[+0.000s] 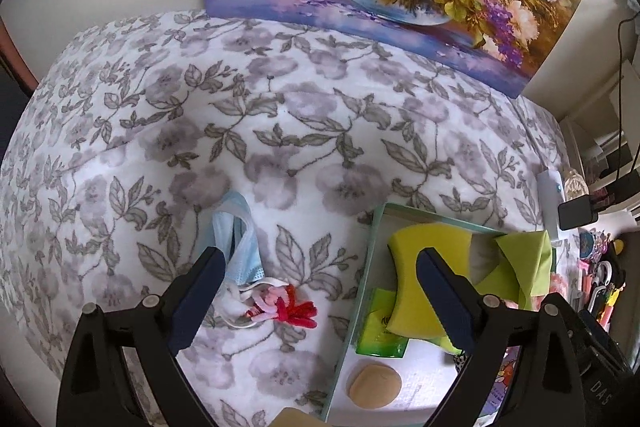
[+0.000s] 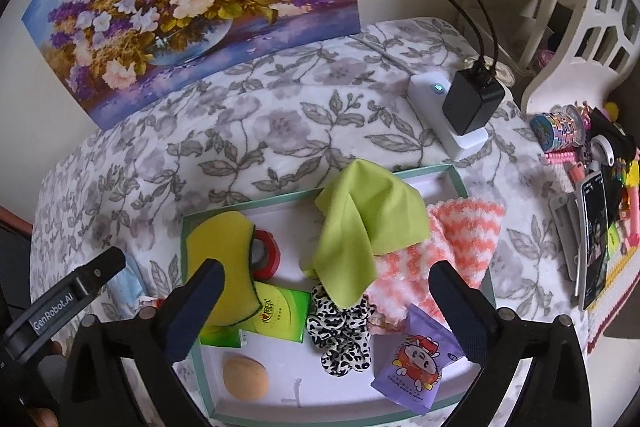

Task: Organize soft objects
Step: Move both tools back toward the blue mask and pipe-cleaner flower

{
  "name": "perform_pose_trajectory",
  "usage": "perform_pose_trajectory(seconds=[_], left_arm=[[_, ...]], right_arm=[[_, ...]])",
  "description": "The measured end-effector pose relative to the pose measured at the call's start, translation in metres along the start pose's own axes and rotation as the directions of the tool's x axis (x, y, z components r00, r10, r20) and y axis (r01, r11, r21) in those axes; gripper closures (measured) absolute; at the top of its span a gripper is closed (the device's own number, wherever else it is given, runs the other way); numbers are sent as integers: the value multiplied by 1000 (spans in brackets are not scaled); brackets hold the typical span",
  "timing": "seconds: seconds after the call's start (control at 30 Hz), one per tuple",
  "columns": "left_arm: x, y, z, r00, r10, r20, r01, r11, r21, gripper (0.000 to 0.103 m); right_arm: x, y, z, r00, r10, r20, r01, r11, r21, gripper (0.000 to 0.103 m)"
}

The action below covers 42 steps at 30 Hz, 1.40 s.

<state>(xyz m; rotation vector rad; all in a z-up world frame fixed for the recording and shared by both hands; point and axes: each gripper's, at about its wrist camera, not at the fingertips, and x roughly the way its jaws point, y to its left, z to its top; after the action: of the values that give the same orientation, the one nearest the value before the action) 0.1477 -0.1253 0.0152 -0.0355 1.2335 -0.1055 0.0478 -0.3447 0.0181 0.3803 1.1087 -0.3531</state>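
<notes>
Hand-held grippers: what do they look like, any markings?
Both alike: the left hand-held gripper and right hand-held gripper have black plastic finger arms with silver pivot screws and dark navy textured pads. In the right wrist view, the left one's side carries a white "GenRobot.AI" label.

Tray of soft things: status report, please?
Both grippers, left and right, open, empty. Tray loaded; blue mask outside it. Nothing in the way.

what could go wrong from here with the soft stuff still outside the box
The blue face mask and red-and-pink pipe cleaners overlap on the floral blanket; the open left gripper may snag both. The lime green cloth drapes over the teal-rimmed box wall and could slide out. The open right gripper holds nothing.
</notes>
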Motion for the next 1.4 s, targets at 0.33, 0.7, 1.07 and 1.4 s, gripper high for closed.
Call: perform_pose_trajectory(seconds=[0.33,0.7,1.07,1.4], left_arm=[[-14,37,7,998,61,35,-60,997,-53,2],[-28,102,9,994,98,47,-89,981,-173,2],[-31,156,7,989,147,30,-136,960,-245,2],[-17,175,6,992,120,25,-107,950,-295,2]], right_arm=[[-3,26,-3,1000,17,1,-16,998,-57,0],[-4,83,-15,999,51,-6,-52,985,-165,0],[3,145,-34,994,100,-41,-107,957,-270,0],[20,180,-49,989,118,-85,-140,931,-337,0]])
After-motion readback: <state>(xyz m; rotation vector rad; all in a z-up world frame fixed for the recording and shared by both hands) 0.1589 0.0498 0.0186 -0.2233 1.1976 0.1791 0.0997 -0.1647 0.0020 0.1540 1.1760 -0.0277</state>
